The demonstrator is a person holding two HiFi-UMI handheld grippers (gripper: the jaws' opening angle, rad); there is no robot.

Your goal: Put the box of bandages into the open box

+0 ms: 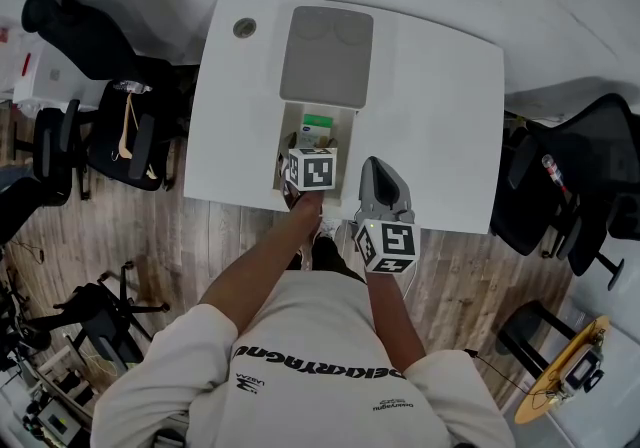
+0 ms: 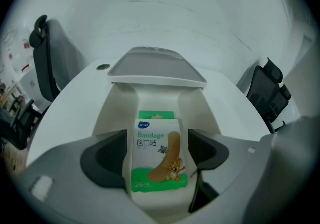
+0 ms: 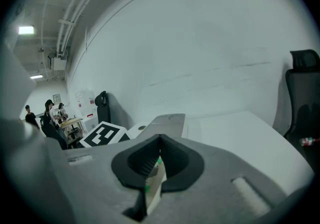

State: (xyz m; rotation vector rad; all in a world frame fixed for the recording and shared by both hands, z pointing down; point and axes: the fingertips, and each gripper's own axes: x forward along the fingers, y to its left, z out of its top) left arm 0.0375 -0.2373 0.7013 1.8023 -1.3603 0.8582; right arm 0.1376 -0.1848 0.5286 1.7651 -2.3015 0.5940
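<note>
The bandage box (image 2: 160, 155), white and green with a cartoon plaster on it, lies inside the open white box (image 2: 120, 108), whose grey lid (image 2: 155, 65) is flipped back. My left gripper (image 2: 157, 143) reaches into the open box, its jaws spread wide on either side of the bandage box with the pads not pressing it. From the head view the bandage box (image 1: 318, 125) shows just beyond the left gripper (image 1: 312, 161), inside the open box (image 1: 291, 124). My right gripper (image 1: 378, 168) hovers over the table's near edge, right of the box, shut and holding nothing.
The white table (image 1: 440, 116) has a round cable hole (image 1: 245, 28) at its far left corner. Black office chairs stand left (image 1: 110, 86) and right (image 1: 570, 176) of it. Several people (image 3: 50, 110) stand far off in the right gripper view.
</note>
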